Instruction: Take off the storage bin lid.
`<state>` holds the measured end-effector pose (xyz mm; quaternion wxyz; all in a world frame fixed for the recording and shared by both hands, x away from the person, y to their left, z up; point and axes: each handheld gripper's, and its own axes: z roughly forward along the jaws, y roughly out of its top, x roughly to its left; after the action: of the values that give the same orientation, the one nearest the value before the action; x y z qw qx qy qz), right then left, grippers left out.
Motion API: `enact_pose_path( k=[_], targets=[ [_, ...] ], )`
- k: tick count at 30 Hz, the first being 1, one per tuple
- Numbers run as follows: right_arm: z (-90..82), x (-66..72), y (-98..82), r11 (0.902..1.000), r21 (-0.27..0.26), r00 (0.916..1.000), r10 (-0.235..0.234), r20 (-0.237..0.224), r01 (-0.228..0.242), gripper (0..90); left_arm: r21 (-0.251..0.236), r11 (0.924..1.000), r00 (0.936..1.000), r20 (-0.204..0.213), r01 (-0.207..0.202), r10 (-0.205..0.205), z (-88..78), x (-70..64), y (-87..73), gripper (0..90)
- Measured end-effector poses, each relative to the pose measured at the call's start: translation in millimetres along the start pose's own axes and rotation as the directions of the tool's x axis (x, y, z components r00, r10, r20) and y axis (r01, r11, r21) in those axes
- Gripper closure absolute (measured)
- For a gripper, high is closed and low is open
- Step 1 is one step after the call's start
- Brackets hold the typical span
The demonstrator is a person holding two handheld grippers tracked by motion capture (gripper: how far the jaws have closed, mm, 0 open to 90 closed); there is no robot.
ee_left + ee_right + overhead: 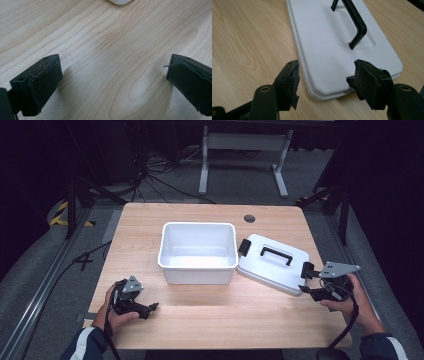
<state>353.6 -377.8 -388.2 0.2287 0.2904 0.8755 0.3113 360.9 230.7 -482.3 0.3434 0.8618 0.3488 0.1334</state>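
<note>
both forearms come in at the bottom edge of the high view, one gripper per hand. my left gripper (150, 308) sits at 7 o'clock on the wooden table (210, 320), hand resting on the wood, jaws spread wide apart with nothing but bare grain between them in the left gripper view; a white corner of the bin (120, 1) just peeks in at 12 o'clock there.

my right gripper (306, 281) is at 4 o'clock, right at the near end of the white lid (272, 265). jaws apart, not clamped. in the right gripper view the lid's short end (329, 82) lies between the two pads; the right pad (368, 82) is up against the black latch at that edge, the left pad is off the rim, over wood.

lid lies flat on the table, top side up, black handle (354, 25) showing, angled, just beside the bin at its 3 o'clock. white bin (198, 252) stands open and upright at table centre.
</note>
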Motion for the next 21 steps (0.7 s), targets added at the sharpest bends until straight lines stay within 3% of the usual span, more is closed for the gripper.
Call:
enact_pose_path(
  k=[14, 21],
  targets=[
    [13.7, 9.7, -40.4, 0.9979, 0.017, 0.998, 0.062, -0.005, -0.062, 32.8, 0.001, 1.0, 1.0, 0.004, 0.004, -0.004, 0.0, -0.3, -0.1, 0.7],
    [22.3, 12.2, -59.1, 0.9927, 0.008, 0.9924, 0.121, -0.025, -0.121, 32.0, 0.001, 1.0, 1.0, 0.004, 0.005, -0.005, 0.0, -0.3, -0.1, 0.7]
  ],
)
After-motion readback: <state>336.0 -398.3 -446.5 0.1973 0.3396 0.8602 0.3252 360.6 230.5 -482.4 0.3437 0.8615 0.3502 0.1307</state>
